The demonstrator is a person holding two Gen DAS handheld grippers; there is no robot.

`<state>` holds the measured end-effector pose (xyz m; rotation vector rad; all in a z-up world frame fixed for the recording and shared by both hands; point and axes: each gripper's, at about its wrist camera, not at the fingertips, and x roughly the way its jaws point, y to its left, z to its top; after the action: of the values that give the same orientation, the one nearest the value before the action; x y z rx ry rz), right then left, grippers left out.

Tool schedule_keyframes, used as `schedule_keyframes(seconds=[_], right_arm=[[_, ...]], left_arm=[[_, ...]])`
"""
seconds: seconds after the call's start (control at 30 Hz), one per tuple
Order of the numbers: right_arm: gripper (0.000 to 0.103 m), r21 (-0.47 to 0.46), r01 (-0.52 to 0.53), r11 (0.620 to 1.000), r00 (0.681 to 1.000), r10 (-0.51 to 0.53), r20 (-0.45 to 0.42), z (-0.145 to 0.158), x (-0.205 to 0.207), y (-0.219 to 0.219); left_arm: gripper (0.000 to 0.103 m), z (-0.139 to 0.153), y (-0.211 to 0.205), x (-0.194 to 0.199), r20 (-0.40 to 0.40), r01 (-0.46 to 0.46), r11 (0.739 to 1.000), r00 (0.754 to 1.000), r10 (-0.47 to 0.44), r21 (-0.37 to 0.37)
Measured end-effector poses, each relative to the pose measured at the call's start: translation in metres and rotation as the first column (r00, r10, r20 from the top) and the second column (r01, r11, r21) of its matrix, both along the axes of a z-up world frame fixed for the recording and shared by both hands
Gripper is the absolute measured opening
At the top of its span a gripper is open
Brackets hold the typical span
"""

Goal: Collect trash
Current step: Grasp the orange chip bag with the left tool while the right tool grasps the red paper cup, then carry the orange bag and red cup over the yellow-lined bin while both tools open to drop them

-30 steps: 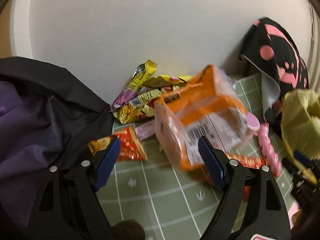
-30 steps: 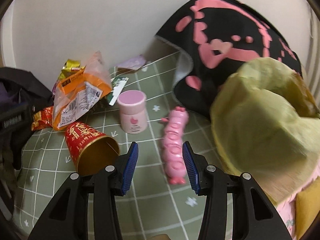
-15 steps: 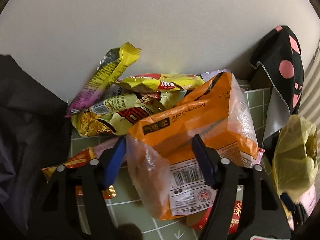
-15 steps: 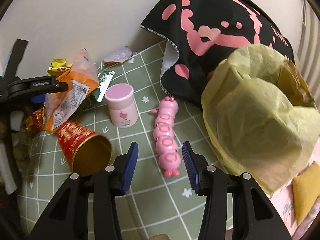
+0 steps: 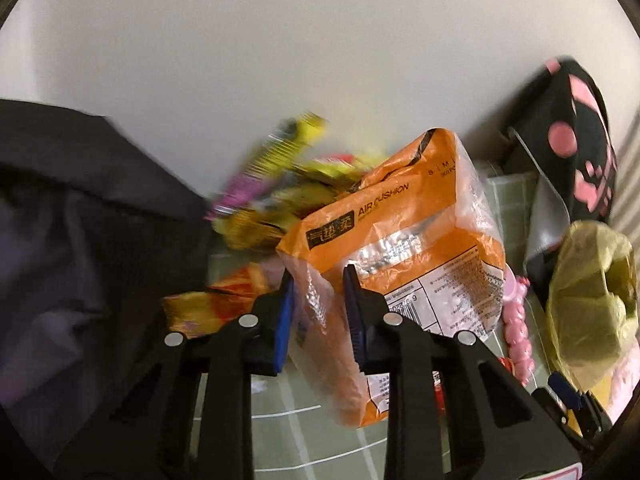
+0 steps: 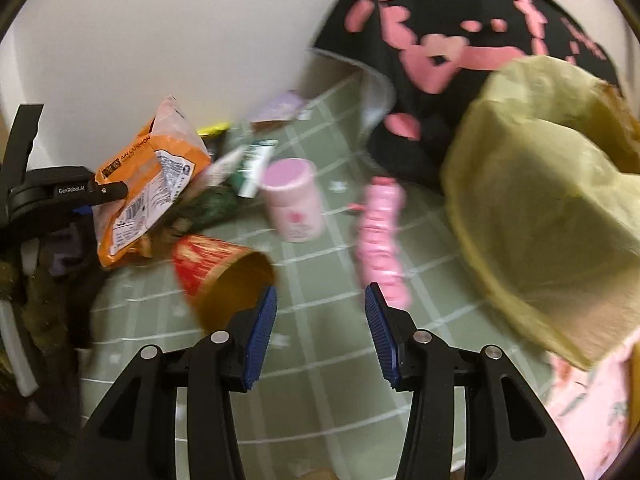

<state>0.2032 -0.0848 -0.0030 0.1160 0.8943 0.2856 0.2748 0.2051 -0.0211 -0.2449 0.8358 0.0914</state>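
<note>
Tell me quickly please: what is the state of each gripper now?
Left gripper: jaws have just been closing, now shut on the orange bag.
Right gripper: open, holding nothing.

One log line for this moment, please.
left gripper: jaws just closing, pinching orange bag | right gripper: open, empty, above green mat | yellow trash bag: right
</note>
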Motion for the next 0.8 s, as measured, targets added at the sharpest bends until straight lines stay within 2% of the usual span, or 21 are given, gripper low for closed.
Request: schedule_keyframes(seconds=[0.07, 0.1, 0.17, 0.33, 0.4, 0.63, 0.8], right_arm=[[0.043, 0.057, -0.048, 0.997, 0.999, 0.049, -0.02, 0.002, 0.002, 0.013], [0.043, 0.068, -0.066, 0.996, 0.997, 0.067, -0.026, 0.002, 0.003, 0.02], [0.043, 0.074, -0.085, 0.994, 0.996, 0.088, -0.035, -0.001, 0.006, 0.033], [0.043, 0.066, -0.095, 0.993, 0.995, 0.097, -0.029, -0.007, 0.018, 0.055], [0.036, 0.046, -0.108, 0.993, 0.994, 0.109, -0.027, -0.008, 0.024, 0.062], [0.034, 0.021, -0.11, 0.994, 0.994, 0.11, -0.002, -0.009, 0.036, 0.072], [0.023, 0.036, -0.15, 0.988, 0.989, 0.15, 0.001, -0.007, 0.042, 0.077]], left_arm=[[0.023, 0.005, 0.012, -0.011, -0.004, -0.042, 0.999, 0.999, 0.042, -0.016], [0.023, 0.006, 0.016, -0.017, -0.003, -0.058, 0.998, 0.998, 0.058, 0.004], [0.023, 0.008, 0.023, -0.032, 0.0, -0.09, 0.995, 0.996, 0.09, 0.035], [0.023, 0.001, 0.034, -0.048, -0.001, -0.128, 0.992, 0.992, 0.128, 0.014], [0.023, 0.003, 0.032, -0.05, 0.009, -0.14, 0.99, 0.99, 0.139, 0.017], [0.023, 0.003, 0.031, -0.048, 0.022, -0.162, 0.987, 0.987, 0.162, -0.003], [0.023, 0.0, 0.034, -0.049, 0.009, -0.163, 0.986, 0.987, 0.163, -0.014]])
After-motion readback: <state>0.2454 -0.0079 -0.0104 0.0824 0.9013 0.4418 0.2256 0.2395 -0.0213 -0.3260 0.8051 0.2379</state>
